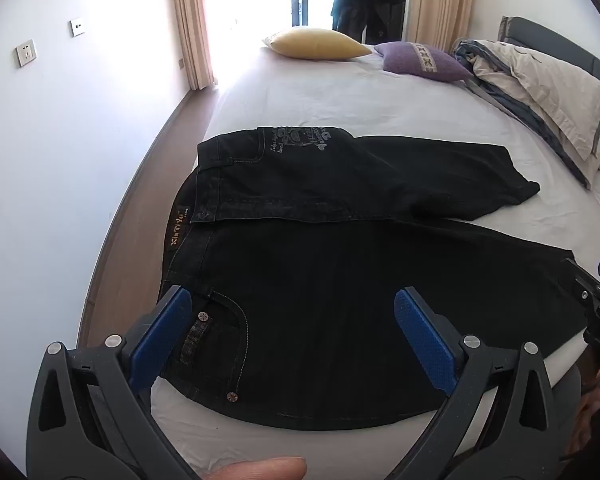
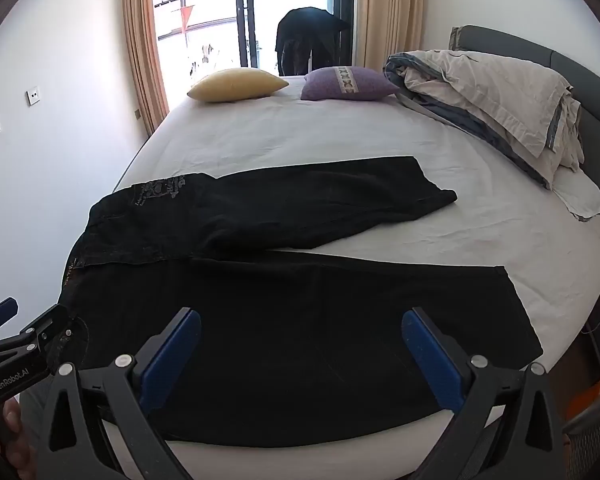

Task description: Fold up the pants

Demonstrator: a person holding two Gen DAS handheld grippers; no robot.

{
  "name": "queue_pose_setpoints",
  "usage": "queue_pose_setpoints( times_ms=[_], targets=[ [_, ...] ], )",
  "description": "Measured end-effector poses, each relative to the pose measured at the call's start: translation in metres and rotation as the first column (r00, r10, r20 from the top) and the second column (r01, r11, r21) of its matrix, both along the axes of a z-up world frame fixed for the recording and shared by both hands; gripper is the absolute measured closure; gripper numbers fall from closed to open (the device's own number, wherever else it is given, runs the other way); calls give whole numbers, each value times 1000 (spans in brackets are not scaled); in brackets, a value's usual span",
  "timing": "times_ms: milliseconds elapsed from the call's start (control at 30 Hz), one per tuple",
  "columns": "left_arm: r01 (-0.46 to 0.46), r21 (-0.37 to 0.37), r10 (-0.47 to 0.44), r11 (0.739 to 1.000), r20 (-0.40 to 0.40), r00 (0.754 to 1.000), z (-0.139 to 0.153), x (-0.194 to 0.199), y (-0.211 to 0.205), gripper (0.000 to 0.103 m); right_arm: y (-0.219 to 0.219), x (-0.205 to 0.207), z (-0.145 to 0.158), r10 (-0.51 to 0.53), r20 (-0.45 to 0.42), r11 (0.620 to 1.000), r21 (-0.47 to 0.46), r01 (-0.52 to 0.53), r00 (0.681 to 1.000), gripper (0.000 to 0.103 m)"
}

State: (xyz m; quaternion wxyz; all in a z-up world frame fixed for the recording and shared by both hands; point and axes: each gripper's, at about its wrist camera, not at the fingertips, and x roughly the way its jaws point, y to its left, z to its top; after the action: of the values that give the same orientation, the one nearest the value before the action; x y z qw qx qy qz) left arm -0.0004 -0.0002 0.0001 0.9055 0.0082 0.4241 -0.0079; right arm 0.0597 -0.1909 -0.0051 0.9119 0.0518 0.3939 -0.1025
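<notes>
Left wrist view: left gripper (image 1: 292, 328) jaws spread, empty, above black denim pants (image 1: 340, 280) on bed sheet (image 1: 340, 92). Waistband left, legs run right, splayed. Right gripper (image 2: 300, 352) jaws spread over near leg. Pillows (image 2: 236, 85) beyond.

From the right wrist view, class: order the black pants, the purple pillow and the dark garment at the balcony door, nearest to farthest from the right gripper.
1. Black pants, directly under the right gripper.
2. Purple pillow, far side of the bed.
3. Dark garment, beyond the bed at the door.
</notes>
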Motion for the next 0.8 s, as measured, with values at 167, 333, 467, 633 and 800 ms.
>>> queue_pose_setpoints(
  times_ms=[167, 333, 467, 633, 800],
  targets=[
    [5, 0, -5, 1000, -6, 1000, 0, 0, 0, 0, 0, -1, 2, 4, 7, 1000, -7, -4, 1000, 0],
    [7, 7, -7, 1000, -6, 1000, 1, -1, -1, 0, 0, 1, -1, 3, -7, 1000, -11, -3, 1000, 0],
    [7, 10, -7, 1000, -6, 1000, -2, -2, -1, 0, 0, 1, -1, 4, -8, 1000, -10, -4, 1000, 0],
    [9, 8, -9, 1000, -11, 1000, -2, -2, -1, 0, 0, -1, -4, 6, -11, 1000, -8, -6, 1000, 0],
    [10, 10, -10, 1000, -13, 1000, -3, -3, -2, 0, 2, -1, -6, 9, -17, 1000, -12, -9, 1000, 0]
  ],
)
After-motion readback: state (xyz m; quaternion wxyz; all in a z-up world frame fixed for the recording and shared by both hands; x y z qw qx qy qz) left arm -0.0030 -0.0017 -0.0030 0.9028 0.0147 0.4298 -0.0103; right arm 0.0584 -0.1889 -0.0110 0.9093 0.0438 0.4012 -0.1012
